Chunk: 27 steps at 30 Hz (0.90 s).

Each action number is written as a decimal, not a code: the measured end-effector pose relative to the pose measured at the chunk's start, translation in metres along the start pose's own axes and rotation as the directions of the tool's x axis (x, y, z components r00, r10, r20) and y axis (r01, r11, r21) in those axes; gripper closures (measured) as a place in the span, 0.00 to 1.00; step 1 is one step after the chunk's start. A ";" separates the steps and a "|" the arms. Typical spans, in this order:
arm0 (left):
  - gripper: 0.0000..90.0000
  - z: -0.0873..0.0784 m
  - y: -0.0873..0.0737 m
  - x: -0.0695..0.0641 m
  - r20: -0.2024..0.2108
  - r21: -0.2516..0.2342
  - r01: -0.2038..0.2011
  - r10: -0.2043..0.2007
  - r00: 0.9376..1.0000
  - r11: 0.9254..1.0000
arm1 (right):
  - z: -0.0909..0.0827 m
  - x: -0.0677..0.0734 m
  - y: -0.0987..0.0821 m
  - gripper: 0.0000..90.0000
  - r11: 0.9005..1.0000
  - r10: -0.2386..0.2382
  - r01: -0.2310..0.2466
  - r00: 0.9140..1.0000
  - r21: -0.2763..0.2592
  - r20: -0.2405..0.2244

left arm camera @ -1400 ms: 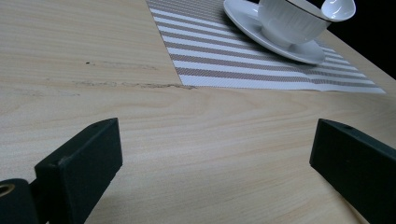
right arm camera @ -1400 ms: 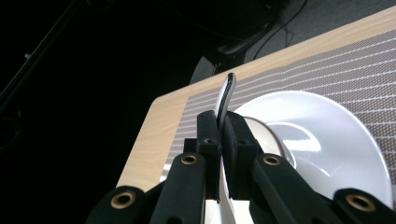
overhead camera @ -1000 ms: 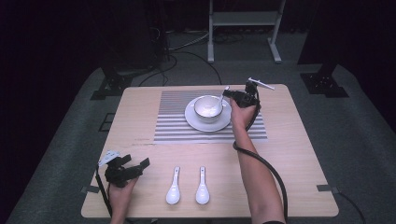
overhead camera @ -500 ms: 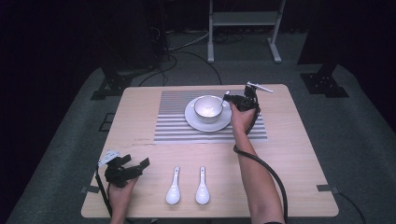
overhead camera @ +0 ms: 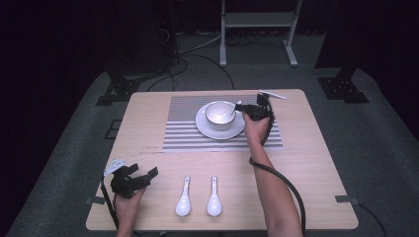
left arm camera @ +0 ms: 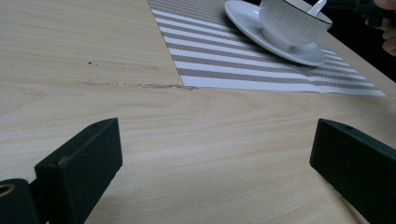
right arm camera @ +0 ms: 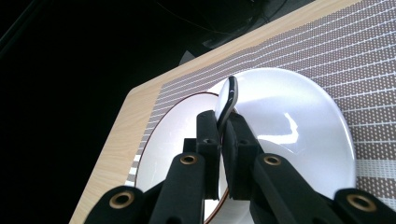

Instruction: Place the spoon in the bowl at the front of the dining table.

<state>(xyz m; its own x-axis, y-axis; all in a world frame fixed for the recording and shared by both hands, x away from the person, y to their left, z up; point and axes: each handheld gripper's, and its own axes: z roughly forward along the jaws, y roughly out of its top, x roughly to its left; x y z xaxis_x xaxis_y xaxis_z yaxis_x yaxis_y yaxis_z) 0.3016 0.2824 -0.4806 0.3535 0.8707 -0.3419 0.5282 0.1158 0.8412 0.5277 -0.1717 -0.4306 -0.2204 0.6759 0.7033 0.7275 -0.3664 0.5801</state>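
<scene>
I am clamping my right claw (right arm camera: 223, 140) on the handle of a white spoon (right arm camera: 227, 100), its long axis slanting down into the bowl (overhead camera: 220, 113) on the saucer (overhead camera: 207, 129), just left of that claw. My left claw (overhead camera: 142, 176) is resting open and empty on the table (overhead camera: 306, 163), well apart.

2 white spoons (overhead camera: 199, 196) lie side by side near the table's (overhead camera: 306, 163) front edge, below the striped placemat (overhead camera: 183, 133).

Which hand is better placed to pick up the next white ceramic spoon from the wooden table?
Left. The left gripper is open beside the two white ceramic spoons; the right gripper holds a spoon over the white ribbed bowl.
</scene>
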 end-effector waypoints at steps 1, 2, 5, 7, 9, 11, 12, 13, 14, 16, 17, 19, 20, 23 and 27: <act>0.01 0.000 0.000 0.000 0.000 0.000 -0.001 0.001 1.000 1.000 | 0.000 -0.001 0.000 0.95 1.000 0.003 -0.003 1.000 0.001 -0.002; 0.01 0.000 0.000 0.000 0.000 0.000 0.000 0.000 1.000 1.000 | -0.001 -0.002 0.000 0.94 1.000 0.011 -0.011 1.000 0.005 -0.006; 0.01 0.000 0.000 0.000 -0.001 0.001 -0.001 0.001 1.000 1.000 | -0.001 -0.004 0.001 0.94 1.000 0.015 -0.015 1.000 0.012 -0.011; 0.01 0.000 0.000 0.000 0.000 0.001 0.000 0.000 1.000 1.000 | -0.002 -0.004 0.001 0.94 1.000 0.016 -0.016 1.000 0.015 -0.013; 0.01 0.000 0.000 0.000 0.000 0.001 0.000 0.000 1.000 1.000 | -0.002 -0.006 0.002 0.93 0.999 0.026 -0.026 1.000 0.022 -0.013; 0.01 0.000 0.000 0.000 0.000 0.001 0.000 0.000 1.000 1.000 | -0.002 -0.008 0.002 0.89 0.999 0.039 -0.038 0.999 0.038 -0.011; 0.01 0.000 0.000 0.000 0.000 0.001 -0.001 0.001 1.000 1.000 | -0.002 -0.010 0.002 0.88 0.997 0.056 -0.055 0.998 0.050 -0.017; 0.01 0.000 0.000 0.000 0.000 0.001 -0.002 0.002 1.000 1.000 | -0.003 -0.011 0.002 0.88 0.997 0.060 -0.059 0.998 0.052 -0.024; 0.01 0.000 0.000 0.000 0.000 0.002 -0.002 0.002 1.000 1.000 | -0.004 -0.012 0.003 0.87 0.996 0.065 -0.063 0.997 0.056 -0.028; 0.01 0.001 0.000 -0.001 0.000 0.002 -0.003 0.003 1.000 1.000 | -0.004 -0.013 0.003 0.86 0.996 0.065 -0.063 0.997 0.065 -0.033; 0.01 0.001 0.000 -0.001 0.000 0.002 -0.002 0.002 1.000 1.000 | -0.005 -0.014 0.003 0.85 0.996 0.067 -0.064 0.997 0.065 -0.035; 0.01 0.001 0.000 -0.001 -0.001 0.002 -0.002 0.002 1.000 1.000 | -0.005 -0.015 0.002 0.85 0.995 0.075 -0.072 0.996 0.073 -0.039; 0.01 0.001 0.000 -0.001 -0.001 0.002 -0.002 0.002 1.000 1.000 | -0.005 -0.016 0.001 0.84 0.994 0.074 -0.071 0.996 0.081 -0.040; 0.01 0.000 0.000 0.000 -0.001 0.000 -0.004 0.004 1.000 1.000 | -0.007 -0.019 -0.002 0.83 0.994 0.078 -0.074 0.996 0.082 -0.050; 0.01 0.000 0.000 0.000 -0.001 -0.001 -0.002 0.002 1.000 1.000 | -0.009 -0.019 -0.003 0.82 0.994 0.082 -0.077 0.994 0.078 -0.070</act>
<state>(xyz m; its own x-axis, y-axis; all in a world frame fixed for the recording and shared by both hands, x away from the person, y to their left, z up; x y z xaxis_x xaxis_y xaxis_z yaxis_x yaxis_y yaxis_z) 0.3017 0.2823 -0.4806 0.3538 0.8713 -0.3400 0.5270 0.1146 0.8421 0.5233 -0.1895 -0.4423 -0.2045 0.5971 0.7757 0.7908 -0.3662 0.4904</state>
